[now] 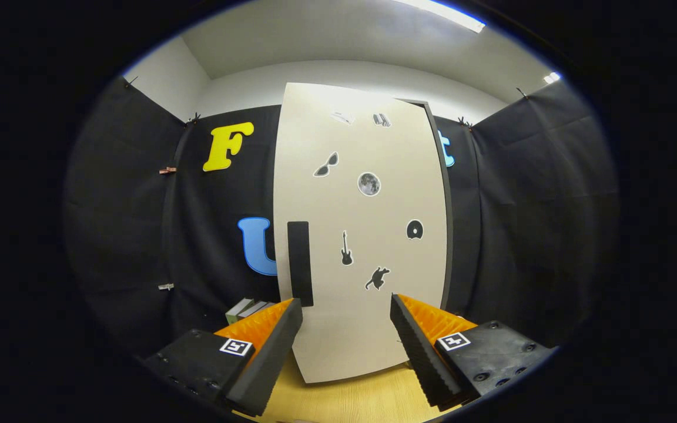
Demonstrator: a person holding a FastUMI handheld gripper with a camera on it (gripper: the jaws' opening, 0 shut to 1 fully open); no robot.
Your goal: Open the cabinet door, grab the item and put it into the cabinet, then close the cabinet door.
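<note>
1. Under your gripper lies a light wooden tabletop, and black cloth walls close the booth on both sides and behind the cabinet, with a white ceiling and a strip light above.
2. Straight ahead, beyond the fingers, stands the tall white cabinet door, dotted with small dark stickers and carrying a black rectangular handle near its left edge, just above your left finger.
3. A few grey flat items sit just behind the left finger, partly hidden; what they are is unclear.
4. You hold the tool level, its fingers spread wide with nothing between them.
</note>
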